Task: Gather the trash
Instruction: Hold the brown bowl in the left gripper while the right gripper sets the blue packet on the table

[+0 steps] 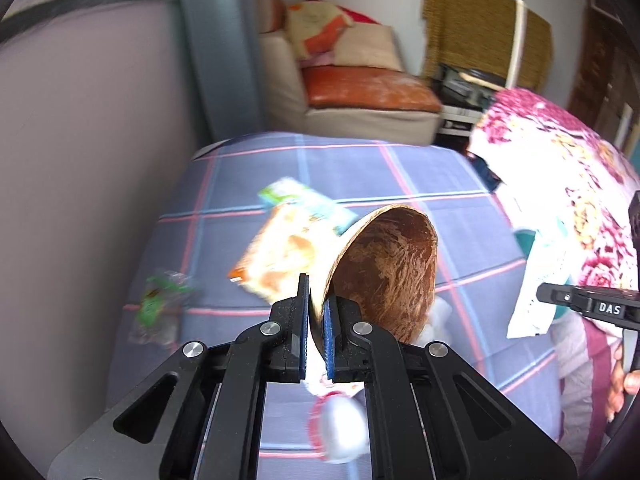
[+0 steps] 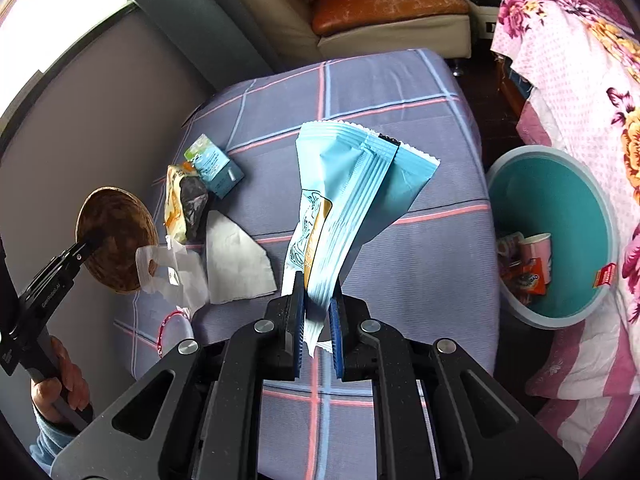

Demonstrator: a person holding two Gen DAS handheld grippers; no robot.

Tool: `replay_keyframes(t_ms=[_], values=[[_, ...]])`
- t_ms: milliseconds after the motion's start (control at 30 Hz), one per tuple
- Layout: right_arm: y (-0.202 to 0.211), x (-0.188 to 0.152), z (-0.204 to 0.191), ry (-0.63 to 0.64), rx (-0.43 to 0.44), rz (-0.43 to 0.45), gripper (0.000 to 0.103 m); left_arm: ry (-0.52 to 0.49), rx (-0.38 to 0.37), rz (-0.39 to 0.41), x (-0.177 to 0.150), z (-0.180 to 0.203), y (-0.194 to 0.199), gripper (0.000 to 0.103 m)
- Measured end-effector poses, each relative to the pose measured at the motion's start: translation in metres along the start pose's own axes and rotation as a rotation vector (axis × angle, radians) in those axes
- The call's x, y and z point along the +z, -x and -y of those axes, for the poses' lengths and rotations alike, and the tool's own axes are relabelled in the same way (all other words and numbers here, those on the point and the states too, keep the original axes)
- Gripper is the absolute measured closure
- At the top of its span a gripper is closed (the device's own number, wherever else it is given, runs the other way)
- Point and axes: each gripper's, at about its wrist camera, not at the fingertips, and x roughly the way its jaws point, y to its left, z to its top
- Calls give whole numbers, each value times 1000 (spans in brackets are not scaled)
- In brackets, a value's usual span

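My left gripper (image 1: 318, 300) is shut on the rim of a brown coconut shell half (image 1: 388, 268) and holds it above the checked bed cover; it shows from outside in the right wrist view (image 2: 116, 240). My right gripper (image 2: 318, 292) is shut on a light blue snack wrapper (image 2: 352, 200), lifted above the bed. A teal bin (image 2: 560, 216) with a pink cup and wrappers inside stands at the bed's right side. On the bed lie a small green-blue carton (image 2: 214, 166), an orange bread bag (image 2: 180, 204), a white paper napkin (image 2: 236, 260) and a clear plastic bag (image 2: 176, 276).
The bed cover (image 2: 400, 92) is purple with pink and blue lines. A floral blanket (image 2: 580, 80) hangs on the right beside the bin. A grey wall runs along the left. A sofa with an orange cushion (image 2: 384, 0) stands beyond the bed. A green clear wrapper (image 1: 160, 304) lies near the bed's left edge.
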Motion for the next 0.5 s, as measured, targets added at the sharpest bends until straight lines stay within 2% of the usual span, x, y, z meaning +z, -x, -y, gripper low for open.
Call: replay_keyframes(t_ms=[200, 500], values=[[16, -6, 39, -59, -5, 31, 92, -48, -68, -31, 7, 47, -12, 96], [28, -12, 85, -138, -9, 60, 92, -157, -117, -64, 6, 113, -25, 96]])
